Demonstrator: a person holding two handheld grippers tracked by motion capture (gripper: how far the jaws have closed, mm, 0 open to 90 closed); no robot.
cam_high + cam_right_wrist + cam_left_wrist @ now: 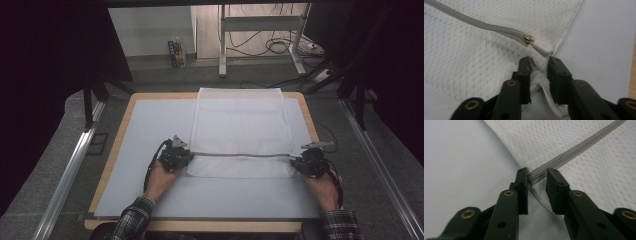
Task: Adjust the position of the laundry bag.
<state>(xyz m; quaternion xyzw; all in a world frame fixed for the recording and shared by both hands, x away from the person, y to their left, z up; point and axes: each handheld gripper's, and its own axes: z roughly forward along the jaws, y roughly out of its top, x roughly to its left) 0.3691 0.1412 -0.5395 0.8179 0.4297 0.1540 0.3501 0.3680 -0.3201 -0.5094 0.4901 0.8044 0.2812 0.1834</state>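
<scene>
Two tongs pinch opposite ends of the white mesh zipper bag (242, 131) on the surface — left tongs (537, 178) narrowed on the zipper's end, right tongs (539, 67) clamping fabric just below the pull tab (543, 46) — so uneven pulling could slip either thin grip.

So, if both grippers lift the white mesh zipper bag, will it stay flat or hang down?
The white mesh zipper bag probably sags between the grippers: thin netting, already bunched between the right gripper's jaws. It is likely light. The grey zipper may stiffen one line slightly.
</scene>
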